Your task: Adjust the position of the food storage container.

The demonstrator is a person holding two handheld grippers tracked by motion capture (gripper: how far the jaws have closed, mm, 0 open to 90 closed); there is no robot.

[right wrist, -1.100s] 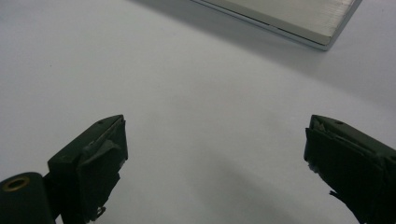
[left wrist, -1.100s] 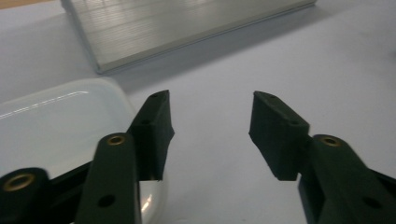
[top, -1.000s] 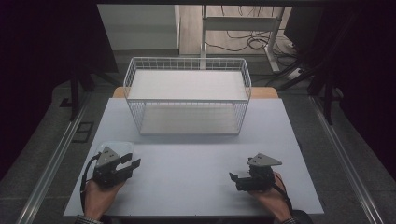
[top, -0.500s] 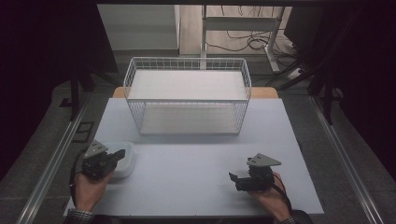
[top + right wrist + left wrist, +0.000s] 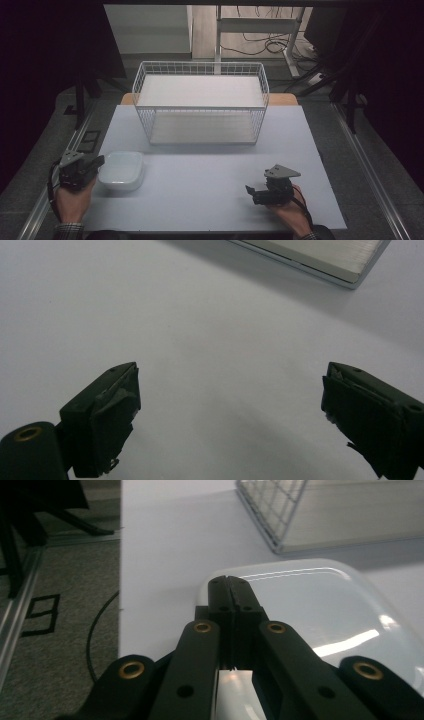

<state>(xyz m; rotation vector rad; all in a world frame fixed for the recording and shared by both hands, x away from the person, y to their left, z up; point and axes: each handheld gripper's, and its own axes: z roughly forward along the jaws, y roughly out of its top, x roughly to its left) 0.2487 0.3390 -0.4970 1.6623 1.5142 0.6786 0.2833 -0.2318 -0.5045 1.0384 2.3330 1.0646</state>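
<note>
A white shallow lidded container (image 5: 121, 170) lies on the table's front left. My left gripper (image 5: 97, 162) sits at its left edge, over the table's left border. In the left gripper view the jaws are pressed together, and the left gripper (image 5: 230, 582) has its tips over the container (image 5: 320, 615) rim. I cannot tell if the rim is pinched. My right gripper (image 5: 252, 192) rests at the front right, pointing left. In its own view the right gripper (image 5: 230, 400) stands wide open over bare table with nothing between its fingers.
A white wire basket (image 5: 200, 63) stands at the back middle of the grey-white table (image 5: 210, 170). Its corner appears in the left gripper view (image 5: 270, 515), and its base (image 5: 320, 255) in the right gripper view. Grey floor and a rail lie left of the table.
My left gripper has drawn back to the left, off the table's edge, uncovering the white container, which shifted slightly left with it. The right gripper has stayed put.
</note>
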